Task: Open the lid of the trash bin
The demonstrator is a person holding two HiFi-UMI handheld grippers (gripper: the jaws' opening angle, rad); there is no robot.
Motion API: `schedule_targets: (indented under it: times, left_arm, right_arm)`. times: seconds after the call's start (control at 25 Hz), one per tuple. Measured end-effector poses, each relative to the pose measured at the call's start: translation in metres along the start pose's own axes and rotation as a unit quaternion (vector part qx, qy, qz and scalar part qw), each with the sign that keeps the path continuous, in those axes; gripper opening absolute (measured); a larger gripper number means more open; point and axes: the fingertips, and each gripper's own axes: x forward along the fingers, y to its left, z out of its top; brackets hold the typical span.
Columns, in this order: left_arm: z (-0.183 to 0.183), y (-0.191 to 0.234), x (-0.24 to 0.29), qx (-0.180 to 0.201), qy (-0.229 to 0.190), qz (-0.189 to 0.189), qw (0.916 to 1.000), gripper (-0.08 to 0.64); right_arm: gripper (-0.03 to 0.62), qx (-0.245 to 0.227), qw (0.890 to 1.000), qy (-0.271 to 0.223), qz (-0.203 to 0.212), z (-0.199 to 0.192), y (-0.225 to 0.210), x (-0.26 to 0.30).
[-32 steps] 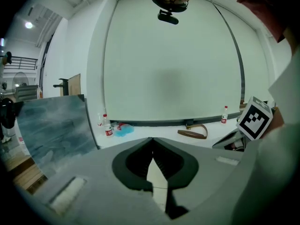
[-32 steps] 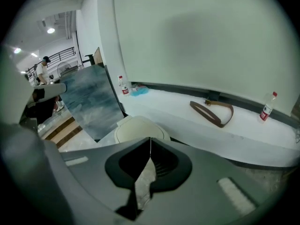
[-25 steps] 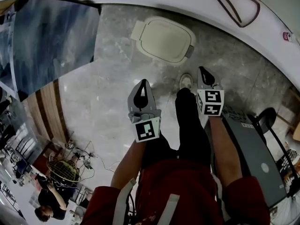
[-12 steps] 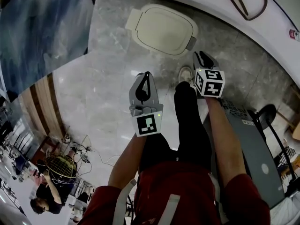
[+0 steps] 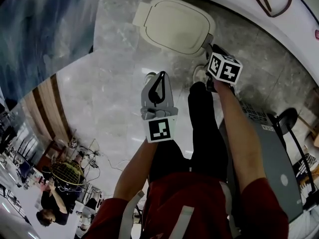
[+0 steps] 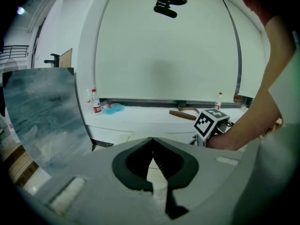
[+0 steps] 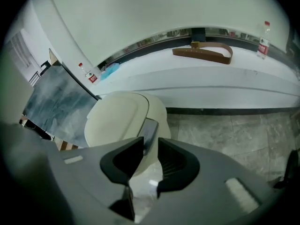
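The trash bin (image 5: 174,24) stands on the grey floor at the top of the head view, its cream lid (image 7: 117,121) down. A grey tab (image 7: 150,130) sits at the lid's right edge. My right gripper (image 5: 213,49) points steeply down at that tab. In the right gripper view its jaws (image 7: 151,142) are opening, with a gap between them; the tab shows in the gap just beyond the tips and no pad presses on it. My left gripper (image 5: 160,77) hangs lower left of the bin, away from it. Its tips (image 6: 152,139) meet with nothing held.
A marbled blue-grey panel (image 5: 45,34) leans at the bin's left. Behind the bin a white ledge (image 7: 211,74) carries a brown strap (image 7: 204,53) and small bottles (image 6: 96,108). A grey case (image 5: 269,163) lies at the right. The person's leg and shoe (image 5: 199,76) stand close to the bin.
Both grippers have sunk toward the floor. The right one has rolled, reached the bin's right edge and parted its jaws. The bin looks nearer in the head view.
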Motion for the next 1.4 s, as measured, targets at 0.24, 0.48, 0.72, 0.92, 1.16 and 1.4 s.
schedule_targets:
  times: [0.24,0.48,0.72,0.92,1.16,1.4]
  left_arm:
    - [-0.009,0.004,0.002,-0.003,0.012,0.002,0.9999,0.005]
    - [-0.015,0.002,0.003,-0.005,0.016,0.001,0.9999,0.005]
    - [-0.017,0.003,0.001,-0.003,0.017,0.002,0.9999,0.005]
    - [-0.021,0.001,-0.003,0.000,0.018,0.002,0.9998,0.005]
    - [-0.012,-0.002,-0.013,-0.001,0.017,-0.001,0.9999,0.005]
    - [0.008,0.008,-0.022,-0.001,0.006,0.007,1.0000,0.005]
  right_arm:
    - [0.101,0.007,1.000,-0.007,0.002,0.007,0.000,0.003]
    - [0.084,-0.015,1.000,0.015,-0.013,0.005,-0.002,0.008]
    - [0.092,0.002,1.000,0.008,-0.018,0.004,-0.005,0.006]
    - [0.115,0.001,1.000,0.017,-0.013,0.004,-0.010,0.007]
    - [0.158,0.045,0.998,0.032,-0.016,0.003,-0.014,0.003]
    - [0.156,0.073,0.997,0.020,-0.019,0.000,-0.008,-0.016]
